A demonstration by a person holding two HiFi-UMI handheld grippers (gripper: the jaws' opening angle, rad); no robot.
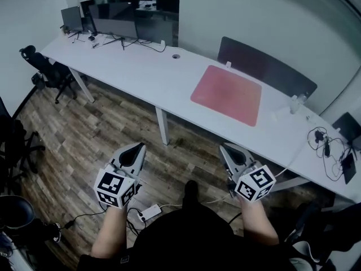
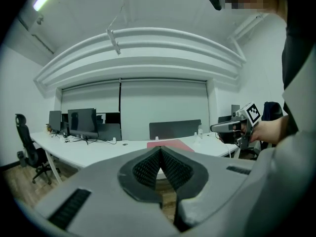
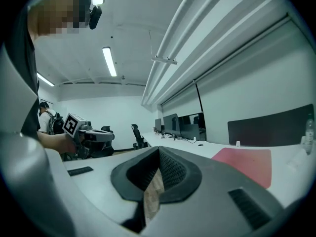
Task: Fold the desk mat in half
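1. Desk mat: red, lying flat and unfolded on the white counter, toward its right half, just in front of a dark partition panel.
2. Left gripper: we hold it over the wood floor, well apart from the counter edge. Its fingers are pressed together with nothing between them (the left gripper view shows the ribbed pads meeting at the tip).
3. Right gripper: we hold it beside the left one, also short of the counter. Its fingers are likewise closed and empty (only a sliver of floor shows below the tips).
4. Both grippers point toward the counter, and neither touches the mat.
5. At the counter's far left end we note monitors, with an office chair beside that end. Cables lie at the right end.
6. A white power strip lies on the floor near our feet.
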